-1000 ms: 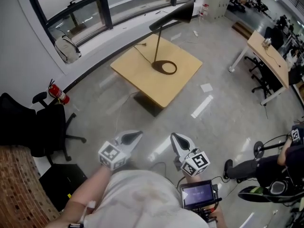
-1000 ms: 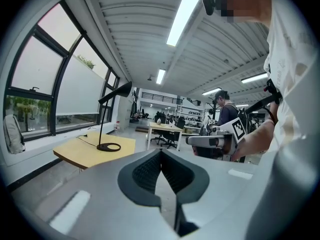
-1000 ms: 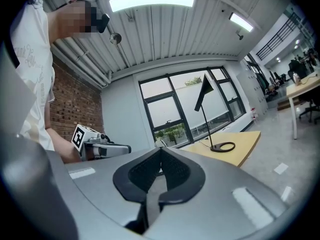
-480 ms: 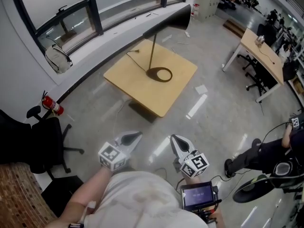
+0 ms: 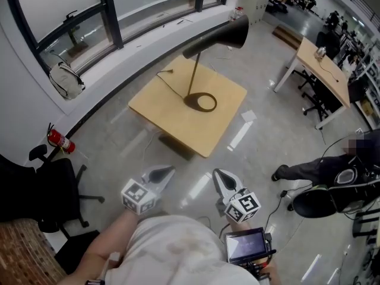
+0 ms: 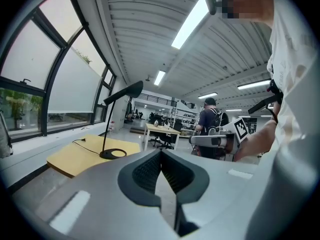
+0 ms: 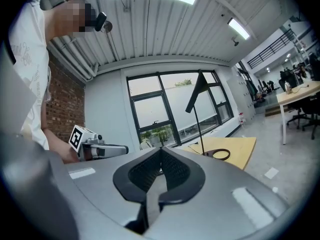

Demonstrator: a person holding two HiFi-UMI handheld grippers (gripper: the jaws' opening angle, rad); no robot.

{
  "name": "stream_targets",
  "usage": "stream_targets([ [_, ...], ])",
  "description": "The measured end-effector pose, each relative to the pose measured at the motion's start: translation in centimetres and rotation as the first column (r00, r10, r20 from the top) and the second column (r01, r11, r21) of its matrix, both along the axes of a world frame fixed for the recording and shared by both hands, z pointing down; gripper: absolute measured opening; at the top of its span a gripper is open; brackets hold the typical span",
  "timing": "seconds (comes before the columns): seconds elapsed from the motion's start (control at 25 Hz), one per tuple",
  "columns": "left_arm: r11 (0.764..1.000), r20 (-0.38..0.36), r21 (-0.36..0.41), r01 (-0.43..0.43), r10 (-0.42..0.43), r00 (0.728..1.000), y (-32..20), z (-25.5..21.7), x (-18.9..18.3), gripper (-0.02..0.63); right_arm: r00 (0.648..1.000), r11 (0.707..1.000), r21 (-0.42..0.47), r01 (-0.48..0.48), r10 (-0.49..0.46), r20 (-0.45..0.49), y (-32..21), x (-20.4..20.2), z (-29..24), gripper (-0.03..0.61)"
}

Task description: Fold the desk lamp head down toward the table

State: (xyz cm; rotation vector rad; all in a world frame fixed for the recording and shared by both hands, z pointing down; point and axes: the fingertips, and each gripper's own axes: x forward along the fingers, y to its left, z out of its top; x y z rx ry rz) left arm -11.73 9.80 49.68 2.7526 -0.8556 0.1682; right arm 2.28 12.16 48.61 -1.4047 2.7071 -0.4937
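Head view is showing both tools tucked near the person's waist: the left gripper [image 5: 159,174] and the right gripper [image 5: 224,179] are each keeping their jaws pressed together, with nothing between them. Bare floor [image 5: 119,141] is lying ahead, then the wooden table [image 5: 169,120], well apart from both. The desk lamp [image 5: 195,76] is standing there, its ring base [image 5: 202,102] sitting toward the right corner and its black head [image 5: 221,34] pointing up, not yet folded. I'm judging the danger to be a tip-over: shoving that tall head without bracing the light base could be toppling it, and the cord [image 5: 169,81] trailing toward the far left edge could be snagging.
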Motion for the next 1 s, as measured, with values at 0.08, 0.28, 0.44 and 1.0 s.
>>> stream_targets([
  [0.08, 1.000, -0.012, -0.005, -0.005, 0.004, 1.000, -0.9, 0.0, -0.7, 0.002, 1.000, 1.000, 0.004, -0.016, 0.016, 0.004, -0.9, -0.7, 0.0, 0.012],
  [0.28, 1.000, -0.025, 0.000, -0.021, 0.021, 0.999, -2.8, -0.3, -2.4, 0.002, 0.999, 0.999, -0.004, -0.036, 0.036, -0.012, -2.6, -2.2, 0.1, 0.012],
  [0.44, 1.000, -0.022, 0.000, -0.031, 0.031, 0.999, -4.3, 0.0, -4.1, 0.002, 0.999, 0.999, 0.005, -0.037, 0.037, -0.040, -4.2, -3.3, -0.3, 0.012],
  [1.0, 1.000, -0.005, 0.007, -0.028, 0.028, 1.000, -6.9, 0.3, -6.4, 0.002, 0.998, 0.999, 0.007, -0.050, 0.051, -0.034, -6.8, -4.7, -0.3, 0.012],
])
